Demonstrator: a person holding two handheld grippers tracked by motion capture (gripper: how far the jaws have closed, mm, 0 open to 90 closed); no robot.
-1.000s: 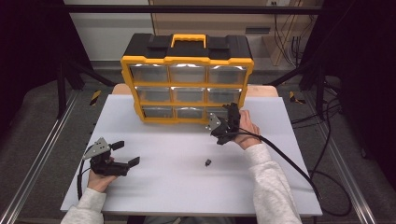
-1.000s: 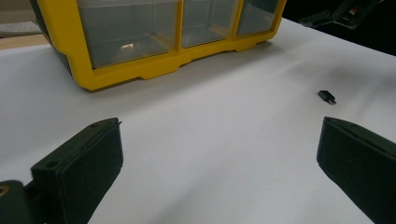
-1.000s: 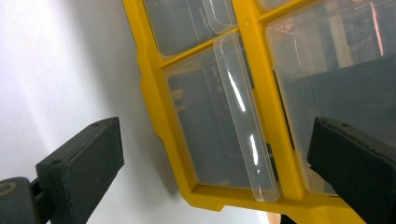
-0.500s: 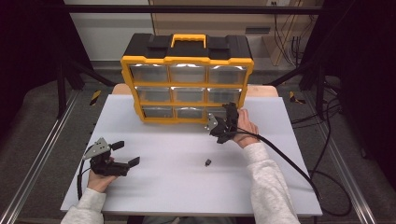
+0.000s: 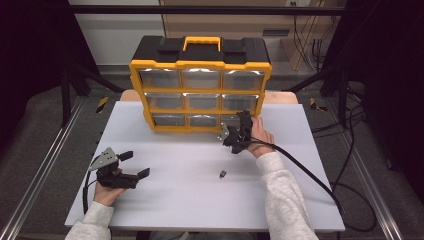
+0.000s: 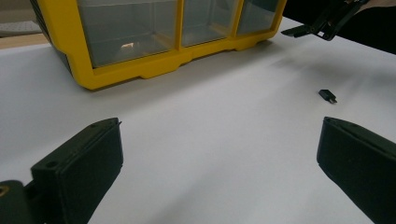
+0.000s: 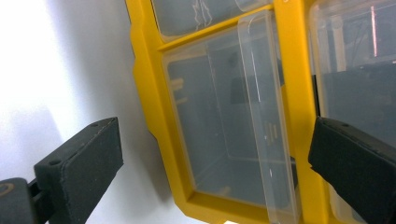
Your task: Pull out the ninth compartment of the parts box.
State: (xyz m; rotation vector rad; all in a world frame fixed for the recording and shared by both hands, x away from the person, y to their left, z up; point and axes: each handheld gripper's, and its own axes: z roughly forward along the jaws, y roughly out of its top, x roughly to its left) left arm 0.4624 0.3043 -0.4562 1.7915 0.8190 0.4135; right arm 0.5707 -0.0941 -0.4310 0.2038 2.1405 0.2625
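Centrally, yellow organizer (image 5: pixel 201 85), white table (image 5: pixel 190 200), dark surroundings

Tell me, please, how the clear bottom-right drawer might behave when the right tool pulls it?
The clear drawer looks thin and smooth, so probably light and slippery. The open right tool faces its raised lip; the yellow organizer may slide forward.

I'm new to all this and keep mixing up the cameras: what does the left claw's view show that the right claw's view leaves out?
The left gripper view takes in the small black part lying loose on the white table, the right claw farther off, and the cabinet's bottom row of drawers.

The right gripper view sits close against one clear bottom drawer, its handle lip standing out from the yellow frame, with its own jaws spread wide on either side.

Both share the yellow drawer cabinet, the white table and a pair of open black jaws.
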